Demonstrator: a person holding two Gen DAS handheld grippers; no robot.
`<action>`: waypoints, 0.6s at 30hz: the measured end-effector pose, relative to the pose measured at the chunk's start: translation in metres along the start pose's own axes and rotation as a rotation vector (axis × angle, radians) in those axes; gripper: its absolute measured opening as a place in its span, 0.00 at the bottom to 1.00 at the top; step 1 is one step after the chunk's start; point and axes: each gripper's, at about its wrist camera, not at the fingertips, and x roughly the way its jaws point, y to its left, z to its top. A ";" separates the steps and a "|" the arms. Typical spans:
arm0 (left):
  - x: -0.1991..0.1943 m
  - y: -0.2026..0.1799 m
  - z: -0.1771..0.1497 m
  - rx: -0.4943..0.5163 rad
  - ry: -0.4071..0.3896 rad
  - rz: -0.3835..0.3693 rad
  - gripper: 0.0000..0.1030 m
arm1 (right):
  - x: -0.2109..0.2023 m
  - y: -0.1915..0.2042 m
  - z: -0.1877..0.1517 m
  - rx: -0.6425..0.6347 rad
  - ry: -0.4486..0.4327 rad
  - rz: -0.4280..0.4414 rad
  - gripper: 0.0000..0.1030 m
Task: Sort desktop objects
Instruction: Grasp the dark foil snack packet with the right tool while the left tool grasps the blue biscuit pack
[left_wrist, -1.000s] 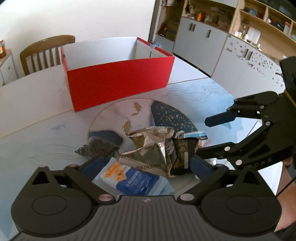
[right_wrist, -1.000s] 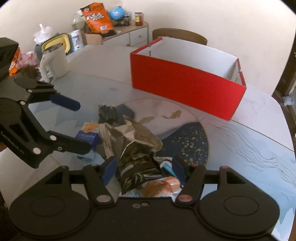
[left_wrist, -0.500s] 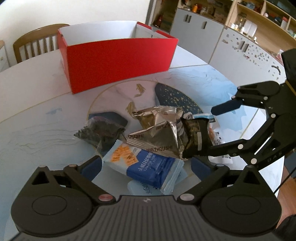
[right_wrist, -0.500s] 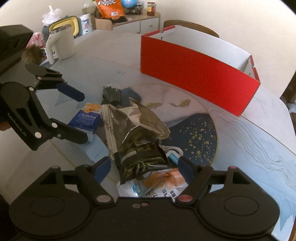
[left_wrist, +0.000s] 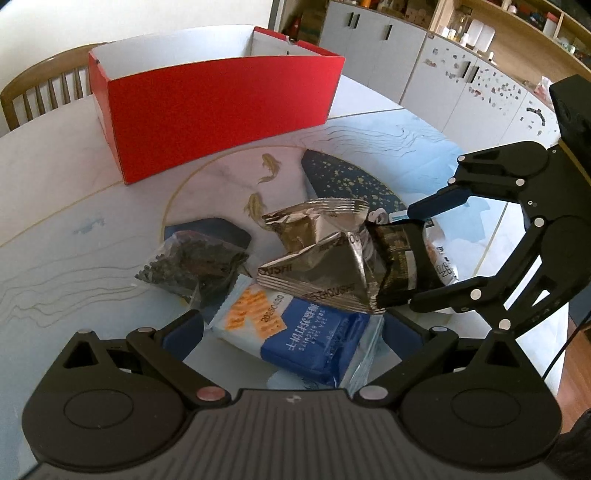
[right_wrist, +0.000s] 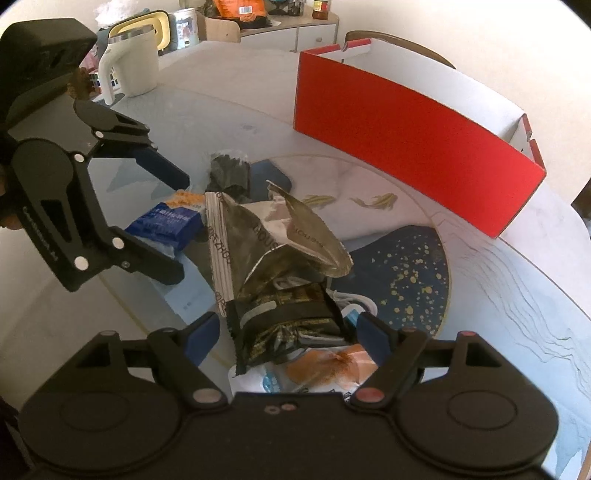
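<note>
Snack packets (left_wrist: 325, 266) heaped before the box (left_wrist: 221, 110).

The right claw (right_wrist: 286, 334) straddles a dark snack packet (right_wrist: 284, 325), spread wide; a red box (right_wrist: 406, 147) stands on the tabletop (right_wrist: 221, 122).

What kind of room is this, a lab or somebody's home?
Most likely a home dining area: a wooden chair at a patterned table, shelved cupboards behind, and a lidded jug beside packaged food.

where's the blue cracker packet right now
In the left wrist view the blue cracker packet lies low and central on the table, partly under the crumpled silver bag, with the dark tea pouch at its left.
</note>
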 end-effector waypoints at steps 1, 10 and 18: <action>0.001 0.000 0.000 0.005 -0.001 0.001 1.00 | 0.000 0.000 0.000 -0.001 0.002 0.004 0.77; 0.005 0.003 0.003 0.001 0.004 0.010 1.00 | 0.003 -0.001 -0.001 0.018 0.012 0.013 0.66; 0.003 0.003 0.004 0.004 -0.006 0.025 0.97 | 0.002 -0.002 -0.002 0.029 0.008 0.031 0.55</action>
